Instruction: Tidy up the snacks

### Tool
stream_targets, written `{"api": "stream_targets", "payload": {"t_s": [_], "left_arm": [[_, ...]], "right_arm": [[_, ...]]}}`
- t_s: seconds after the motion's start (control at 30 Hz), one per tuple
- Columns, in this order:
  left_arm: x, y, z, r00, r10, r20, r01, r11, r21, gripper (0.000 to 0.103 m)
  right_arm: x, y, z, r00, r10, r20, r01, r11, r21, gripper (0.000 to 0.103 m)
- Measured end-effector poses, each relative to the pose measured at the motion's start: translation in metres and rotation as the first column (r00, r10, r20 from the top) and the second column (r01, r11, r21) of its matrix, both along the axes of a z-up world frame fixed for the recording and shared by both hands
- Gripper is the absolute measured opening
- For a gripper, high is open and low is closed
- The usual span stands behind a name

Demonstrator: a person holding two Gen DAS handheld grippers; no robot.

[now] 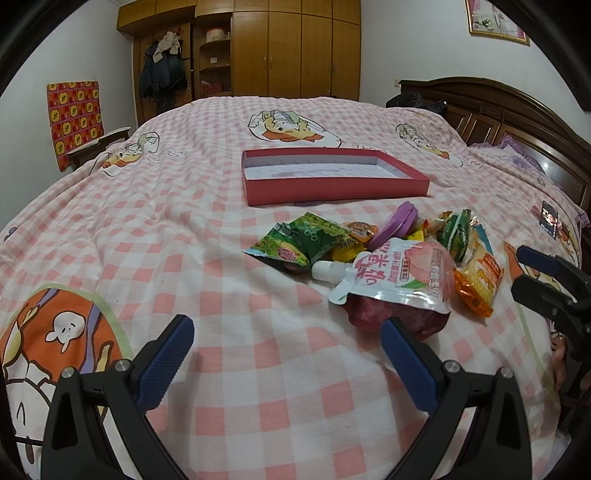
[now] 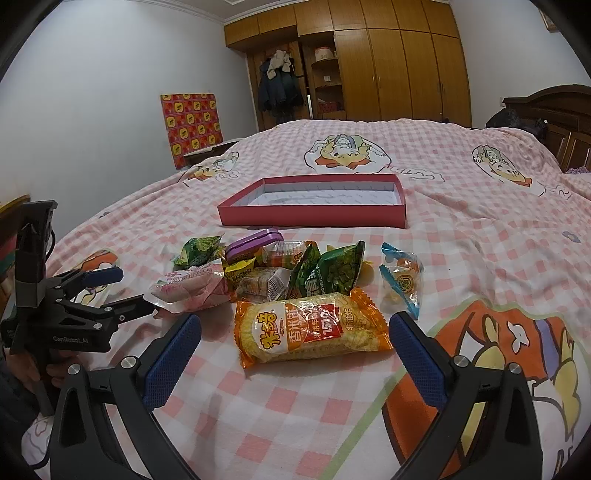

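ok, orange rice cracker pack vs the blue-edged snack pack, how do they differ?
The orange rice cracker pack is long, opaque and lies flat nearest the camera. The blue-edged snack pack is smaller, clear-windowed, and sits apart at the pile's right side. Both are sealed and on the checked bedspread, outside the red box.

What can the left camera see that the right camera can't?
Only the left wrist view shows the framed picture on the wall, the phone lying on the bed, and the pouch's white cap. Only the right wrist view shows the snack in the blue wrapper, lying apart from the pile. Both show the red box with nothing in it, the orange packet, the purple tin, and both grippers, open.
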State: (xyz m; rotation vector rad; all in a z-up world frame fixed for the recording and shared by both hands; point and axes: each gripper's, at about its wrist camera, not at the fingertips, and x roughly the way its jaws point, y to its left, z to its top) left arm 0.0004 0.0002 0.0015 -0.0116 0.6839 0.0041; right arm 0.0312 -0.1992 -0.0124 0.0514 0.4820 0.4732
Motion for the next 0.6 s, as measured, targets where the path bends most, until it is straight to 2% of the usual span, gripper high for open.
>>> {"api": "stream_targets", "payload": {"t_s": [0.6], "left_arm": [[0.0,0.0,-0.0001,1.0,0.0,0.0,0.0,1.0,-0.001,0.103]], "right_arm": [[0.0006,0.0005,0.0008,1.0,0.0,-0.005,0.0,1.0,-0.004,0.103]]}}
